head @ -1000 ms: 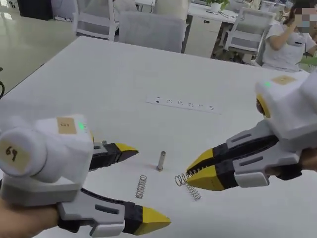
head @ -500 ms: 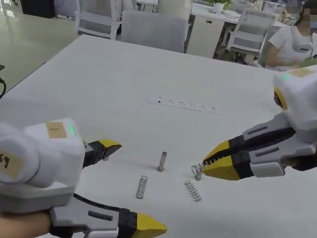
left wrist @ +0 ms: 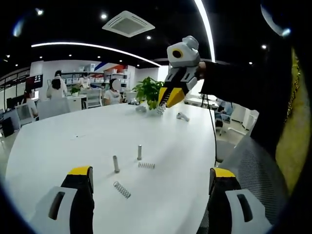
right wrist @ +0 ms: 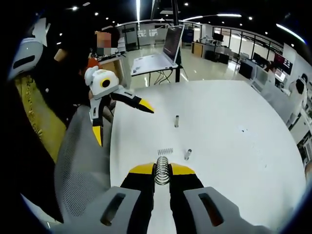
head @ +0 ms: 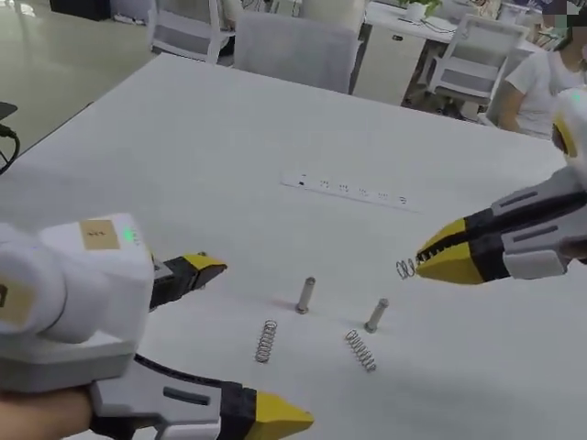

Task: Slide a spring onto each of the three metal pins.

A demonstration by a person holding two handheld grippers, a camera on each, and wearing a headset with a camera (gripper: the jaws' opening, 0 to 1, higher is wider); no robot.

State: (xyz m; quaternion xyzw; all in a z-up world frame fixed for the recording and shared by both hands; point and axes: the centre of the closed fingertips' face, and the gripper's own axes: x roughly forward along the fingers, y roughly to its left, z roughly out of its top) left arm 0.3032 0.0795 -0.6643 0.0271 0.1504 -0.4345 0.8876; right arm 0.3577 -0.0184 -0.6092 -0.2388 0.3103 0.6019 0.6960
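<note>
Here the right claw [right wrist: 162,169] pinches a short silvery coiled spring [right wrist: 162,176], left claw [left wrist: 151,171] agape.

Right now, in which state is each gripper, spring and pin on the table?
Held spring: in the air, clamped.
Right gripper: shut on that spring.
Left gripper: open, empty.
Spring nearer left gripper: lying loose.
Other loose spring: lying loose.
Pin nearer left gripper: upright, bare.
Other pin: upright, bare.

Left gripper [head: 254,344] gapes wide, low; right gripper [head: 429,259], held higher, pinches a spring [head: 404,269].
</note>
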